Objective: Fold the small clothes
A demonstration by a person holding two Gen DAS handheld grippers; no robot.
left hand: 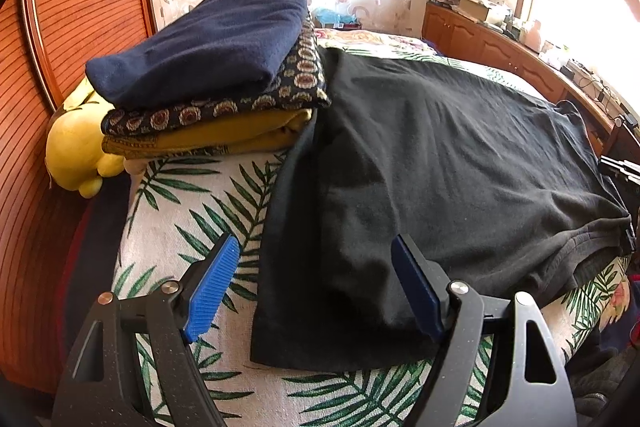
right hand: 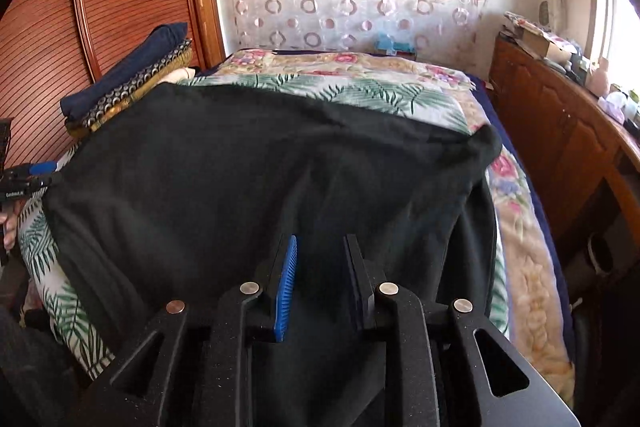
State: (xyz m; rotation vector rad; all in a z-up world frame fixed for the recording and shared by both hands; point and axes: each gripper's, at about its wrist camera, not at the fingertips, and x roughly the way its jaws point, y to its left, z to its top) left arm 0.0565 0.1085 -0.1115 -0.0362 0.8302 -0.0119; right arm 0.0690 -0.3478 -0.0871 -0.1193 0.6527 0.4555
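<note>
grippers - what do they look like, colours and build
Both the left gripper and the right gripper have matte black angular frames with triangular cutouts, round silver pivot pins, and ribbed blue pads lining their fingers.

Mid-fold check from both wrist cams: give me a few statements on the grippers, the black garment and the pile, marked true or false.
1. The left gripper is wide open above the black garment. True.
2. The navy item tops the folded pile. True.
3. The black garment is already folded small. False: it lies spread across the bed.
4. The right gripper is clamped fully shut. False: a gap shows between its pads.
5. The pile sits on the cabinet. False: it sits on the bed.
</note>
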